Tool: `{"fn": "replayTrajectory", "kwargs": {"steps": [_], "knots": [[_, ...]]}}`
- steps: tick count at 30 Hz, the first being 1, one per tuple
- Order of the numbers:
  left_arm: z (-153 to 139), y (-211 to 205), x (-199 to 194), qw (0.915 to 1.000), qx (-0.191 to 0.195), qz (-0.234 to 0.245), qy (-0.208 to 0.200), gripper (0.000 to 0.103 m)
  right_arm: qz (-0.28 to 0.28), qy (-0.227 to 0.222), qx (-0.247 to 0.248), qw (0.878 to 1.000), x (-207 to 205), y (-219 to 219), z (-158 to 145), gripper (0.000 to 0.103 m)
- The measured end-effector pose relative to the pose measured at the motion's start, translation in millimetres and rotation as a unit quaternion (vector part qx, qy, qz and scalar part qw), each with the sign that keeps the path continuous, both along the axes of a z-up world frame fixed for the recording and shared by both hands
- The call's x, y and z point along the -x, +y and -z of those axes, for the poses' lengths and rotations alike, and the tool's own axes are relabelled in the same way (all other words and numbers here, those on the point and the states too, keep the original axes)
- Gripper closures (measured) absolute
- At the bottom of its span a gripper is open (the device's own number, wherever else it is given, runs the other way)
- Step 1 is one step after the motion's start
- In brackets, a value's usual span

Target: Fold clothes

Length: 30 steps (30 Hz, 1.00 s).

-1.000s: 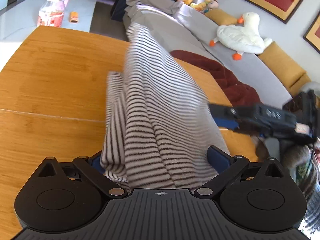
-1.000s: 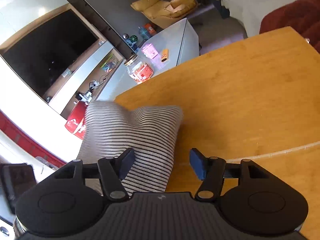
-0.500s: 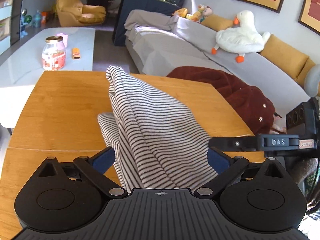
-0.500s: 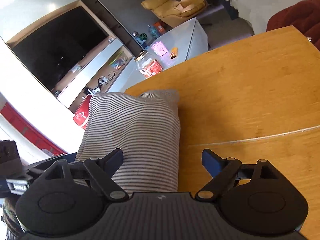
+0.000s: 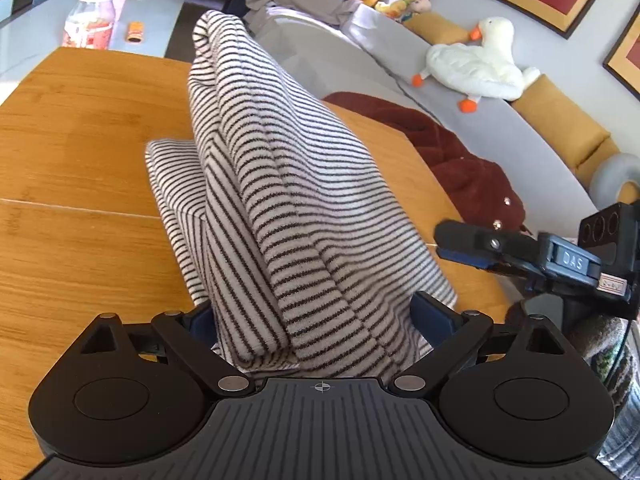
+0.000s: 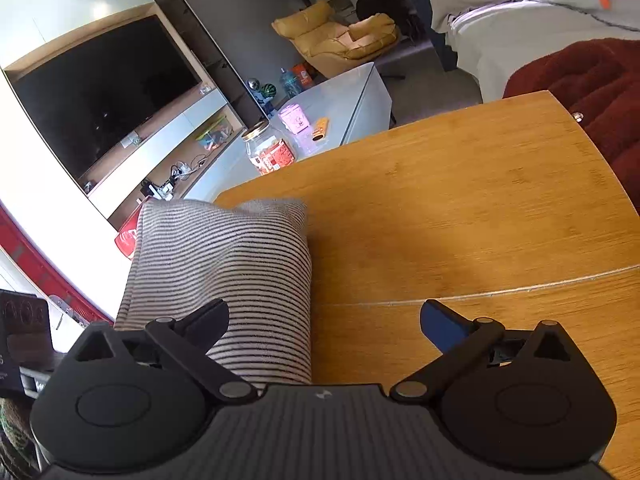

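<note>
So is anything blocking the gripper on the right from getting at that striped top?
Nothing visible. The striped top lies on the wooden table right at the open right gripper, partly under its left finger.

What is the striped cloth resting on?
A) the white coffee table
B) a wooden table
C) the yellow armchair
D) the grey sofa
B: the striped cloth is heaped on the wooden table, whose tan boards show around it in both views.
</note>
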<state>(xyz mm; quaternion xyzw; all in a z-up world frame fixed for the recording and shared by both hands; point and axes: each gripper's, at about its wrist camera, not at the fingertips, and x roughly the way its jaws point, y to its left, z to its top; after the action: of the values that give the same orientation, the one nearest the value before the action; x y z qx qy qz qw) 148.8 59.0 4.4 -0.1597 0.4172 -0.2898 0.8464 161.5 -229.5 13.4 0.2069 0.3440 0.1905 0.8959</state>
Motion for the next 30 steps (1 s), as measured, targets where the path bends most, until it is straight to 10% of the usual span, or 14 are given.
{"fn": "replayTrajectory", "kwargs": {"steps": [9,20,30], "knots": [[-14.7,-7.3,16.3,0.9974,0.06,0.035,-0.019,0.008,0.042,-0.128,0.051,0.99,16.6,-0.7,-39.9,0.0],[-55.0,67.3,-8.2,0.9782,-0.012,-0.177,-0.107,0.007,-0.093,-0.245,0.22,0.939,66.3,102.4,-65.9,0.001],[-23.0,83.5,-1.9,0.9841,-0.005,-0.167,-0.06,0.005,-0.164,-0.184,0.371,0.895,62.3,129.8,-22.5,0.031]]}}
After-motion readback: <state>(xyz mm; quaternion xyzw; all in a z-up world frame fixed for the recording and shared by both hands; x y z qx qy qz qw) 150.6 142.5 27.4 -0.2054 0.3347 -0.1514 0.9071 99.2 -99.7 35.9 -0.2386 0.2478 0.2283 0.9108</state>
